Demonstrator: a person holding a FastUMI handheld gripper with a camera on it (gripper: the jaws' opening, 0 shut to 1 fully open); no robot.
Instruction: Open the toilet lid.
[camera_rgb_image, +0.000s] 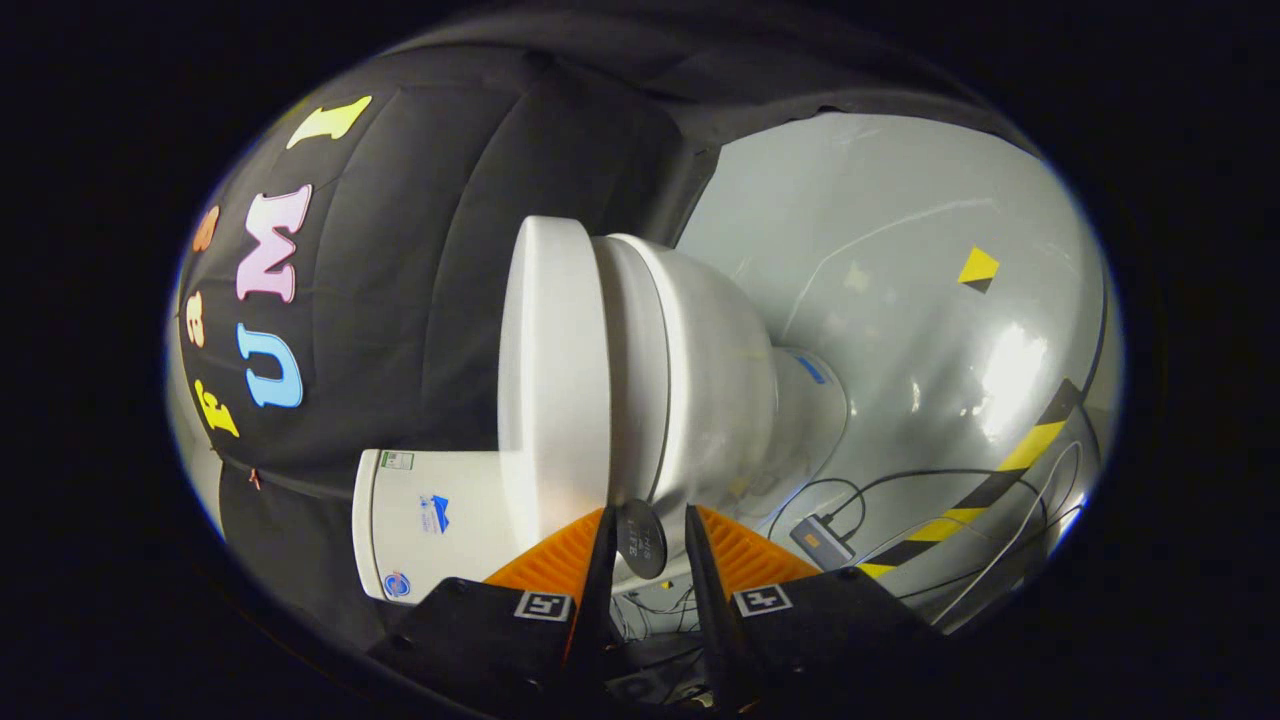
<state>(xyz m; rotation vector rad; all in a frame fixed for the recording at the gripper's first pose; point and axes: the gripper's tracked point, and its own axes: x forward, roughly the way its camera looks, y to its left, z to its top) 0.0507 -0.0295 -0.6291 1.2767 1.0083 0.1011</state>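
The toilet (690, 380) shows up rotated sideways here, lid (553, 370) still down on the seat. The hand-held gripper (643, 535) is a bit parted, a small dark round tab (640, 538) at the lid's edge sitting between its fingers, but I can't tell if they're actually squeezing it.

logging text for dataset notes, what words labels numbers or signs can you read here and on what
Nothing reads clearly.
Stickers on the toilet tank: too small to read.
Round dark disc by the toilet lid, between the fingers of the open gripper: pale lettering, too blurred to read.
Square markers on the gripper: patterns, no words.
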